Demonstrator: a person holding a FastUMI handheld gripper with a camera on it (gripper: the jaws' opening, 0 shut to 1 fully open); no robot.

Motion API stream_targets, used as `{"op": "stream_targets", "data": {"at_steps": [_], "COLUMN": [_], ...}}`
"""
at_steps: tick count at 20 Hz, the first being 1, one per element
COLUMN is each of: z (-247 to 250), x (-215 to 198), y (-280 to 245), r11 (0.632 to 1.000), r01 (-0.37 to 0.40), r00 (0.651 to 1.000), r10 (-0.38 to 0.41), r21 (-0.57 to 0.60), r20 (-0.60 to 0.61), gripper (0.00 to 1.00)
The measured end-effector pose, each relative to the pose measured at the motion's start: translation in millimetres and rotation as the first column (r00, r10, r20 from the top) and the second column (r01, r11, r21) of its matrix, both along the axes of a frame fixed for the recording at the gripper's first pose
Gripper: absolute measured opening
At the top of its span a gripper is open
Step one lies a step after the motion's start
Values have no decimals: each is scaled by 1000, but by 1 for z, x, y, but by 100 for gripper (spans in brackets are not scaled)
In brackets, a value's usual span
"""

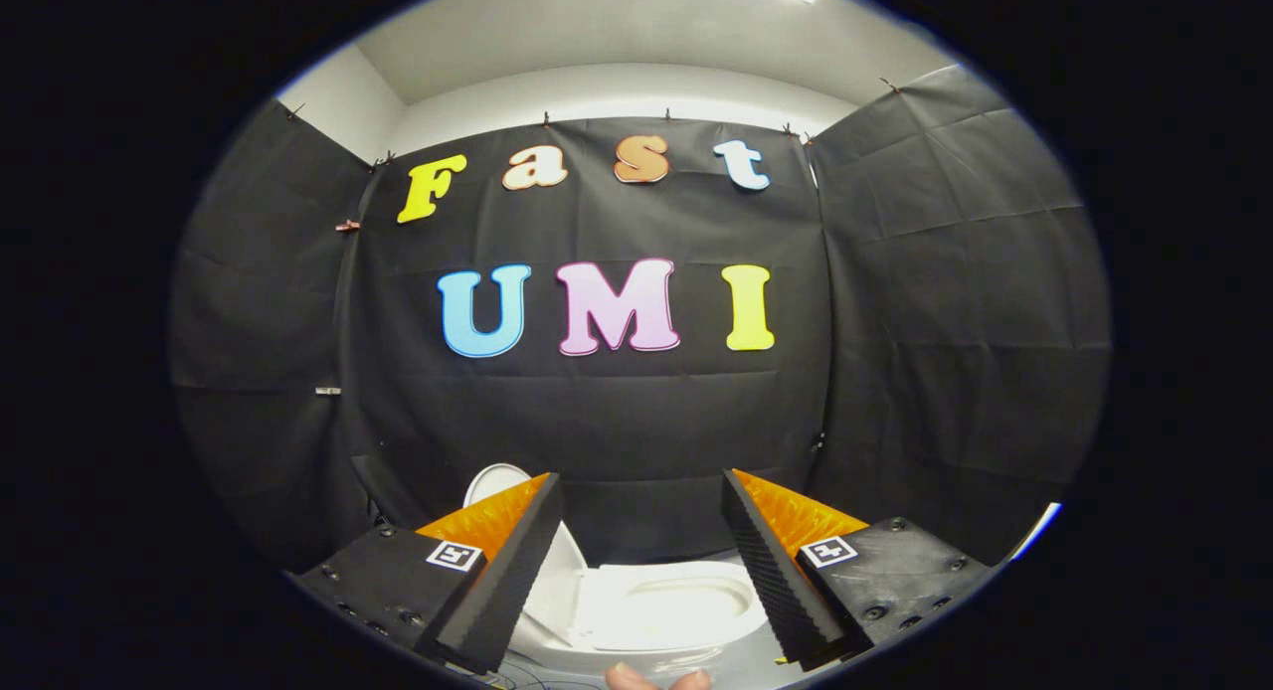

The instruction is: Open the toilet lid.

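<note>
Apparently the job is already done or very near it; the toilet lid point(517, 511) stands raised beside the toilet bowl point(666, 610), tipped up and back from the bowl's left end, and the seat ring lies bare with the pale hollow of the bowl showing inside it; what may be left, as a judgement, is only to draw the tool clear, since nothing looks shut over the bowl. The tongs point(641, 571) are released, the two fingers standing wide apart with nothing between them and touching nothing; the bowl lies just ahead of and below them, seen through the gap, and the lid rises just behind the left finger, partly hidden by it. The toilet is white and glossy, its seat an oval ring, its lid a rounded, thin shell; whether the lid leans against anything behind it I cannot tell. Fingertips of a hand point(656, 678) show just nearer than the bowl, under the tongs.
</note>
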State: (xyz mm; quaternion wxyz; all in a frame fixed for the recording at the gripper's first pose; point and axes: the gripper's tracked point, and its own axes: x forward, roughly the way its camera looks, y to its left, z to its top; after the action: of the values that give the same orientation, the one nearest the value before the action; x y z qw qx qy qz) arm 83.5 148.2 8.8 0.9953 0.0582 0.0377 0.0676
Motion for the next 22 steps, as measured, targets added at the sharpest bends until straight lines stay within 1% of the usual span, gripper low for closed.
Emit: {"op": "stream_targets", "data": {"at_steps": [5, 10, 14, 17, 18, 22], "z": [2, -7, -10, -11, -11, -5], "x": [-14, -32, -40, -45, -46, -50], "y": [-38, -71, -95, -103, -102, -100], "r11": [1000, 999, 998, 999, 999, 999], "r01": [17, 20, 46, 52, 41, 37], "r00": [1000, 1000, 999, 999, 999, 999], "r10": [-17, -20, -46, -52, -41, -37], "r21": [-26, -39, -36, -12, -13, -12], "r20": [9, -2, 4, -3, -4, 12], "gripper": [100, 100, 100, 100, 100, 98]}}
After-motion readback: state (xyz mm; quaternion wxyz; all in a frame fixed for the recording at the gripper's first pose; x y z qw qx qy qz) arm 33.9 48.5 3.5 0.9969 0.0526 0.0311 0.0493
